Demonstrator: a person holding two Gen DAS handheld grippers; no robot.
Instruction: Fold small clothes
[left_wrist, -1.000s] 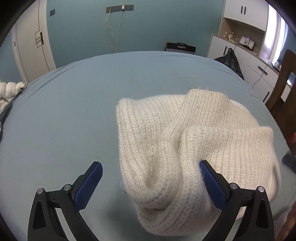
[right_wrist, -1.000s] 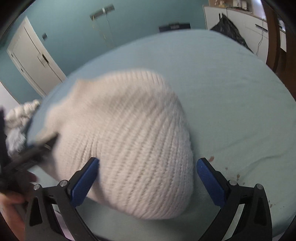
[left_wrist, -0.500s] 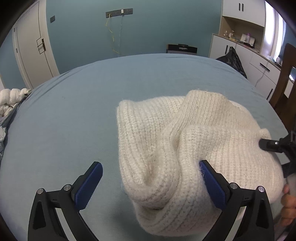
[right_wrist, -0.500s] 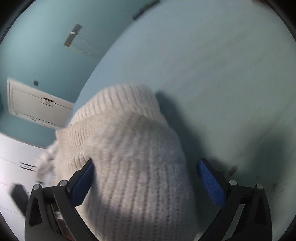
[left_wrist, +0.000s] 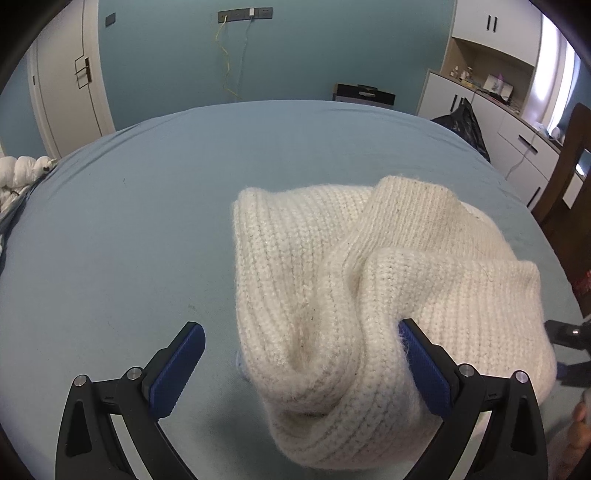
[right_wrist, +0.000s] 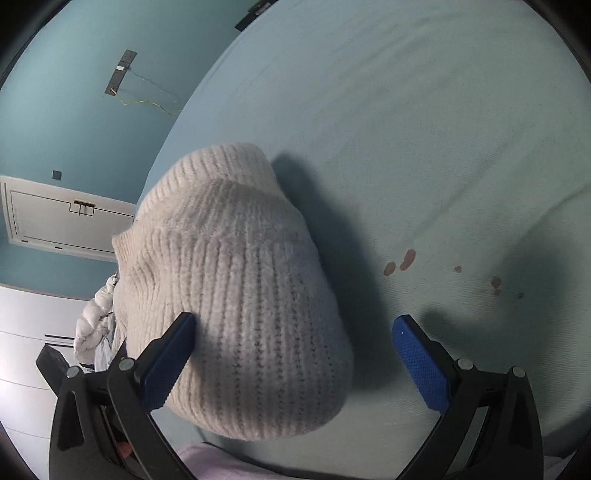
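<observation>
A cream ribbed knit hat (left_wrist: 369, 295) lies crumpled on the light blue bed sheet (left_wrist: 129, 240), its cuff folded over toward the far side. My left gripper (left_wrist: 299, 369) stands open at the hat's near edge; the right blue pad (left_wrist: 424, 373) presses into a fold of the knit, the left pad (left_wrist: 177, 369) is over bare sheet. In the right wrist view the same hat (right_wrist: 236, 295) fills the lower left. My right gripper (right_wrist: 295, 362) is open, rolled sideways, with its left finger against the hat's crown and the other over the sheet.
A white puffy garment (left_wrist: 18, 173) lies at the bed's left edge. Small reddish stains (right_wrist: 402, 260) mark the sheet right of the hat. White cabinets (left_wrist: 517, 129), a dark bag (left_wrist: 461, 122) and a wooden chair (left_wrist: 569, 177) stand to the right. A hand (left_wrist: 580, 417) shows at lower right.
My right gripper has swung round and rolled sideways beside the hat's crown. In the left wrist view its tip drew back to the right. The left gripper and the hat have stayed still.
</observation>
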